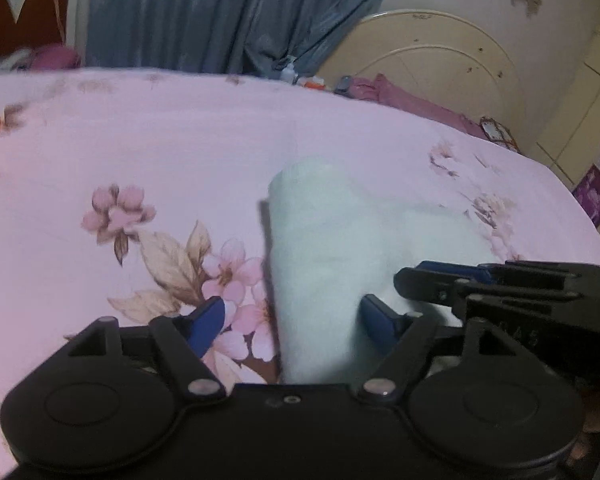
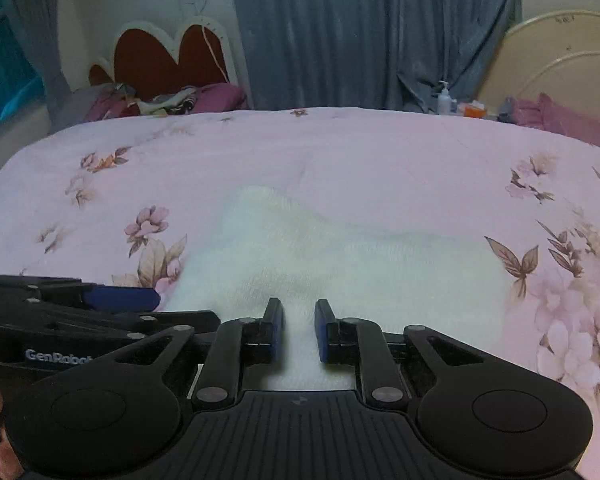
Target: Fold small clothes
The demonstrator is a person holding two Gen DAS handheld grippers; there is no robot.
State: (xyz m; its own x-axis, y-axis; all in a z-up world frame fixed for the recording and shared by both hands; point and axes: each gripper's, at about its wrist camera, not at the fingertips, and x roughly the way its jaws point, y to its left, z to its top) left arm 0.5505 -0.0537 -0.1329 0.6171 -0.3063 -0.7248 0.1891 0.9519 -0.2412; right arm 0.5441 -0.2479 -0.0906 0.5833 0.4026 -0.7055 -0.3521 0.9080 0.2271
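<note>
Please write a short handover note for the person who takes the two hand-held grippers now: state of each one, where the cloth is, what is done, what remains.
Left hand-held gripper: jaws wide open, astride the near end of the white cloth, not gripping.
Right hand-held gripper: jaws narrowed around a ridge of cloth at its near edge; a firm pinch is not clear.
The cloth lies on the floral bedsheet, already doubled, its left side rolled over.
Left: grip the near edge with both grippers, make the next fold, smooth it.
</note>
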